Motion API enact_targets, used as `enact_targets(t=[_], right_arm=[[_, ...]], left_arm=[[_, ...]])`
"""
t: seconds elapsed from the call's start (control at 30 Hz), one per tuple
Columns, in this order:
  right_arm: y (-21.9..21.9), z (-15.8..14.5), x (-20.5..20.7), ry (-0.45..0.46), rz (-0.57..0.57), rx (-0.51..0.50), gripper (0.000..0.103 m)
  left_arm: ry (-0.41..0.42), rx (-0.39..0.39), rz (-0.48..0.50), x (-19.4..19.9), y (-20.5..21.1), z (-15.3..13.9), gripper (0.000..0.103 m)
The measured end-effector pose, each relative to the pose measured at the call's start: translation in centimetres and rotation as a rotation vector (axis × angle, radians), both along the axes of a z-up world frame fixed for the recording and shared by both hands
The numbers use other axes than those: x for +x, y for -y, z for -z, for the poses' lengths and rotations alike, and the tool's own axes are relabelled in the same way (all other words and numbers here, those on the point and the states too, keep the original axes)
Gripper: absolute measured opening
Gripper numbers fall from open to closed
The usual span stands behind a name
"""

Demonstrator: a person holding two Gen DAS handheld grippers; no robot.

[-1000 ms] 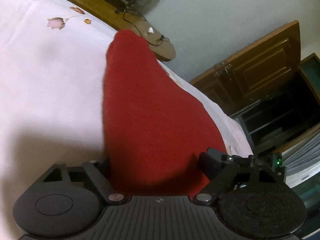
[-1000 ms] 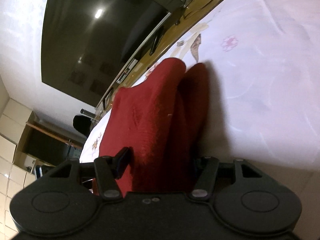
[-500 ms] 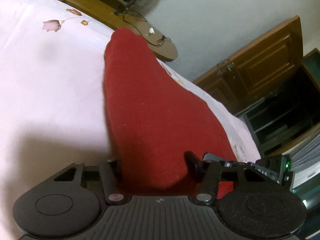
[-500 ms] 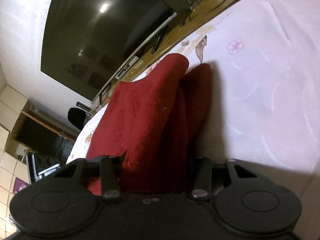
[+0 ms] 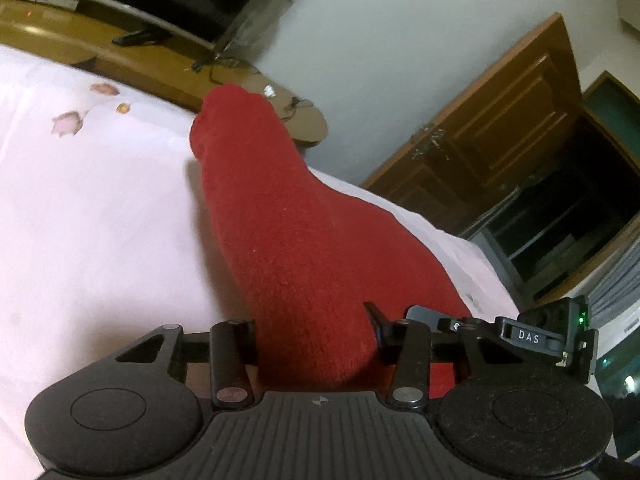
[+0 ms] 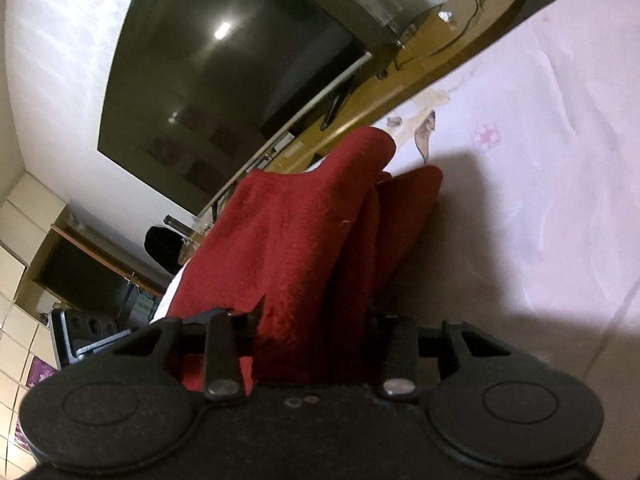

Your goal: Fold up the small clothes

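Note:
A red knitted garment (image 5: pixel 288 232) lies stretched away from me on a pale pink bed sheet (image 5: pixel 92 208). Its near edge is bunched between the fingers of my left gripper (image 5: pixel 316 328), whose jaws are closing and pressing on the cloth. In the right wrist view the same red garment (image 6: pixel 296 232) shows as two folded layers, its near edge raised off the sheet (image 6: pixel 540 160). My right gripper (image 6: pixel 312 320) is also closing, its pads squeezing that edge. The right gripper's black body (image 5: pixel 540 336) shows just right of the left one.
A wooden low cabinet (image 5: pixel 120 64) with cables runs along the far side of the bed, with a large dark television (image 6: pixel 224 80) above it. A brown wooden door (image 5: pixel 500 128) and dark shelving stand to the right.
Both pairs of jaws have narrowed onto the garment's near edge. Both grippers have risen, lifting that edge off the sheet, and more of the room shows behind.

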State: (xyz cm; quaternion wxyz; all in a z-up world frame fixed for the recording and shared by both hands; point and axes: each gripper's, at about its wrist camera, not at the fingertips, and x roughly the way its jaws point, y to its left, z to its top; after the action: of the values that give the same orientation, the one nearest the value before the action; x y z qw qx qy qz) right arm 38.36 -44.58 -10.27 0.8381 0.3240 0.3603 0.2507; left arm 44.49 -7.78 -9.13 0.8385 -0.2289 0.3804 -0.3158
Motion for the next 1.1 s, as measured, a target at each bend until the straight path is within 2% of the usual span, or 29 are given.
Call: enact_targets(t=[0.27, 0.53, 0.83, 1.1], right_arm=[[-0.8, -2.1, -2.4, 0.033, 0.044, -0.024, 0.038], [-4.5, -4.2, -3.7, 0.063, 0.055, -0.052, 0.038], [-11.0, -6.5, -3.2, 0.102, 0.017, -0.067, 0.038], [-19.0, -6.3, -0.9, 0.11, -0.073, -0.054, 0.038]], left_arm=[[0.045, 0.025, 0.051, -1.1, -0.8, -2.4, 0.045], [0.092, 0.021, 0.064, -3.1, -4.5, -4.9, 0.045], [0.121, 0.013, 0.018, -4.5, -11.6, -6.8, 0.045], [0.109, 0.023, -0.074, -6.1, -20.7, -7.1, 0.045]])
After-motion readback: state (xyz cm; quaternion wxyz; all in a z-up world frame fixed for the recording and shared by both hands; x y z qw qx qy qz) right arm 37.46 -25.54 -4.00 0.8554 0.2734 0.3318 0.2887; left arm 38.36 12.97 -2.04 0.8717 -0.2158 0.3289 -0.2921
